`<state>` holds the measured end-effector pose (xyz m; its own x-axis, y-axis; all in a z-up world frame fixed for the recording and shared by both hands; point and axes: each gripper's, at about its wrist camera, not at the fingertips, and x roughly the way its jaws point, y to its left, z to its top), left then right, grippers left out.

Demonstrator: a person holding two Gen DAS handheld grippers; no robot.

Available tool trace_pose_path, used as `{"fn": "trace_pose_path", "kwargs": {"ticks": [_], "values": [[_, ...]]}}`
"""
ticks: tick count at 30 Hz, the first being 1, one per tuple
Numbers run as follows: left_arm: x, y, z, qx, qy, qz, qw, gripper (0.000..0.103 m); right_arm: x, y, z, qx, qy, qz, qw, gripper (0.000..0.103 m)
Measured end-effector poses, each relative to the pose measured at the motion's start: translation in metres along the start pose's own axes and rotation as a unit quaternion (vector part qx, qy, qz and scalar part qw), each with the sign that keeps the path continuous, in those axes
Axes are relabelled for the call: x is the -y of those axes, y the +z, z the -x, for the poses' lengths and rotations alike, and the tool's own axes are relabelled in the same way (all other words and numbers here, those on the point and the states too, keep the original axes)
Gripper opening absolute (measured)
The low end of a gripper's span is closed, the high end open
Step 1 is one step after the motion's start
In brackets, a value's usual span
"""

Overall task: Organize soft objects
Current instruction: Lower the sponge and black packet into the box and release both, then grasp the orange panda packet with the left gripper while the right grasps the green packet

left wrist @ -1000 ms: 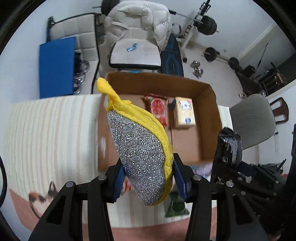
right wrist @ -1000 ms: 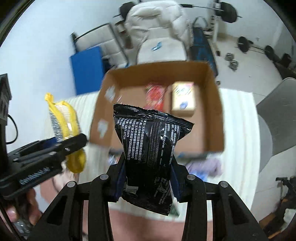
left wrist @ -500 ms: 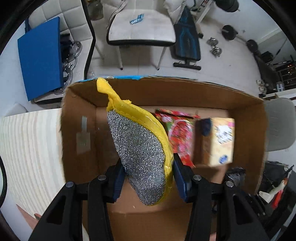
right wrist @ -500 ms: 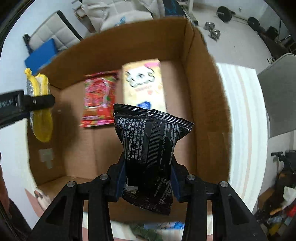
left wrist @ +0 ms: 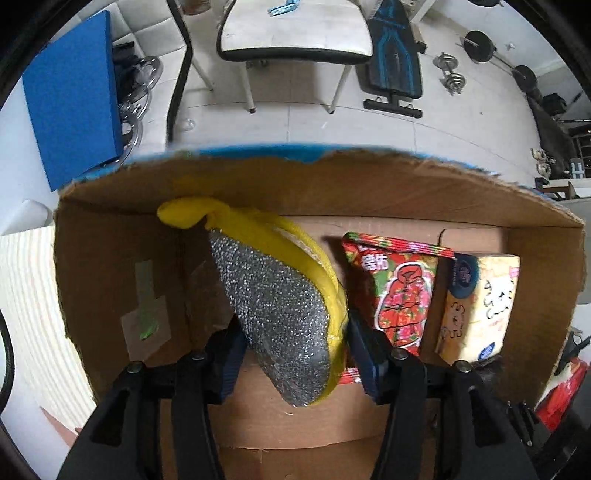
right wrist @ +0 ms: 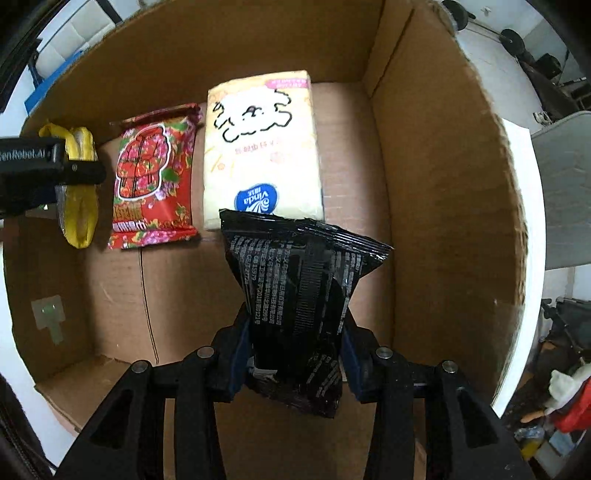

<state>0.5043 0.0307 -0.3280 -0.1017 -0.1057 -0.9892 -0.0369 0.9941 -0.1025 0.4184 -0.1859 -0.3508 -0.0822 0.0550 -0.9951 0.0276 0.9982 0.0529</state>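
A silver scouring sponge with yellow edging stands on end between the pads of my left gripper, whose jaws are opening. Its yellow tip bends against the back wall of the cardboard box, left of the red packet. In the right wrist view my right gripper has a black snack packet between its pads, jaws also opening. It hangs low inside the box, just in front of the cream tissue pack. The red packet and the sponge show at the left.
The tissue pack lies right of the red packet on the box floor. A striped cloth covers the table left of the box. Beyond it are a blue pad, a white chair and a weight bench.
Both grippers have come down from above the table into the box, which now fills both views. The sponge and black packet stayed between their pads; the sponge tip now touches the back wall.
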Motion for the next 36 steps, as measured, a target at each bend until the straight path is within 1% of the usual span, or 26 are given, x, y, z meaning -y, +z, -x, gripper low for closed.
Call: {"fn": "trace_pose_path", "kwargs": {"ticks": [1, 2, 3, 4, 5, 6, 8, 9, 10, 13, 16, 21, 28, 31, 34, 35, 36], "values": [[0.000, 0.001, 0.002, 0.004, -0.003, -0.001, 1.0000, 0.057, 0.000, 0.001, 0.001, -0.003, 0.002, 0.001, 1.000, 0.057], [0.000, -0.001, 0.008, 0.013, -0.007, -0.002, 0.9999, 0.070, 0.000, 0.001, 0.004, -0.004, 0.002, 0.000, 1.000, 0.062], [-0.001, -0.001, 0.011, 0.019, -0.011, -0.001, 0.9998, 0.080, -0.004, 0.005, 0.004, -0.003, 0.008, 0.000, 1.000, 0.067], [-0.001, -0.001, 0.016, 0.025, -0.013, -0.001, 0.9996, 0.083, -0.007, 0.008, 0.006, -0.003, 0.016, 0.002, 1.000, 0.072], [-0.002, -0.003, 0.021, 0.032, -0.013, -0.003, 0.9994, 0.091, -0.009, 0.009, 0.010, -0.003, 0.019, 0.003, 1.000, 0.073], [-0.002, -0.006, 0.026, 0.038, -0.010, -0.004, 0.9992, 0.096, -0.011, 0.009, 0.015, -0.001, 0.020, 0.004, 1.000, 0.078], [-0.001, -0.011, 0.033, 0.048, -0.012, -0.008, 0.9988, 0.099, -0.014, 0.010, 0.024, 0.008, 0.020, 0.005, 1.000, 0.088], [-0.001, -0.015, 0.039, 0.053, -0.009, -0.010, 0.9985, 0.100, -0.017, 0.010, 0.026, 0.013, 0.017, 0.005, 1.000, 0.095], [-0.001, -0.021, 0.044, 0.060, -0.007, -0.010, 0.9981, 0.100, -0.018, 0.010, 0.031, 0.021, 0.015, 0.004, 1.000, 0.098], [-0.001, -0.037, 0.057, 0.080, -0.005, -0.011, 0.9968, 0.100, -0.017, 0.009, 0.044, 0.040, 0.016, -0.001, 0.999, 0.103], [0.000, -0.056, 0.070, 0.102, 0.003, -0.013, 0.9947, 0.100, -0.018, 0.004, 0.062, 0.064, 0.002, 0.003, 0.998, 0.103], [0.001, -0.083, 0.087, 0.128, 0.017, -0.013, 0.9916, 0.100, -0.015, -0.008, 0.089, 0.094, -0.004, 0.012, 0.995, 0.103], [0.007, -0.107, 0.108, 0.153, 0.035, -0.013, 0.9875, 0.100, -0.019, -0.021, 0.113, 0.117, 0.001, 0.015, 0.993, 0.103], [0.007, -0.122, 0.113, 0.158, 0.049, -0.010, 0.9862, 0.100, -0.021, -0.029, 0.120, 0.123, 0.012, 0.018, 0.992, 0.103], [0.001, -0.153, 0.112, 0.164, 0.074, -0.007, 0.9837, 0.100, -0.021, -0.048, 0.125, 0.131, 0.017, 0.024, 0.991, 0.103], [-0.004, -0.171, 0.108, 0.164, 0.085, -0.004, 0.9829, 0.100, -0.019, -0.060, 0.127, 0.136, 0.020, 0.024, 0.990, 0.103], [-0.008, -0.185, 0.102, 0.163, 0.088, 0.001, 0.9827, 0.100, -0.018, -0.070, 0.126, 0.137, 0.020, 0.023, 0.990, 0.103]]}}
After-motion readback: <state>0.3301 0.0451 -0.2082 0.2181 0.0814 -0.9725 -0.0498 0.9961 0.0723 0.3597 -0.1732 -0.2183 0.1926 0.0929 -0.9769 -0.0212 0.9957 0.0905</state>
